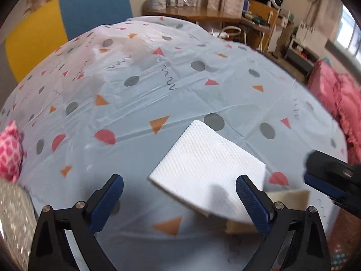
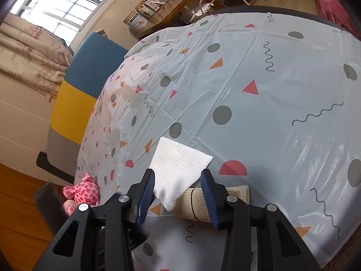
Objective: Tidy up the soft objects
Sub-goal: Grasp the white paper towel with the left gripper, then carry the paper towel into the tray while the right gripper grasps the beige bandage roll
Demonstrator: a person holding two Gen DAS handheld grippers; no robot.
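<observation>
Both pairs of fingers stand apart, gripping nothing: the left gripper and the right gripper hover above a white paper towel lying flat on the patterned surface, one corner overlapping a beige rolled cloth. A pink plush toy sits at the surface's edge.

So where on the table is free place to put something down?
Free: the wide tablecloth beyond the white paper towel, toward the far edge. Crowded: the near edge, where the towel overlaps the beige roll, and the corner by the pink plush toy.
</observation>
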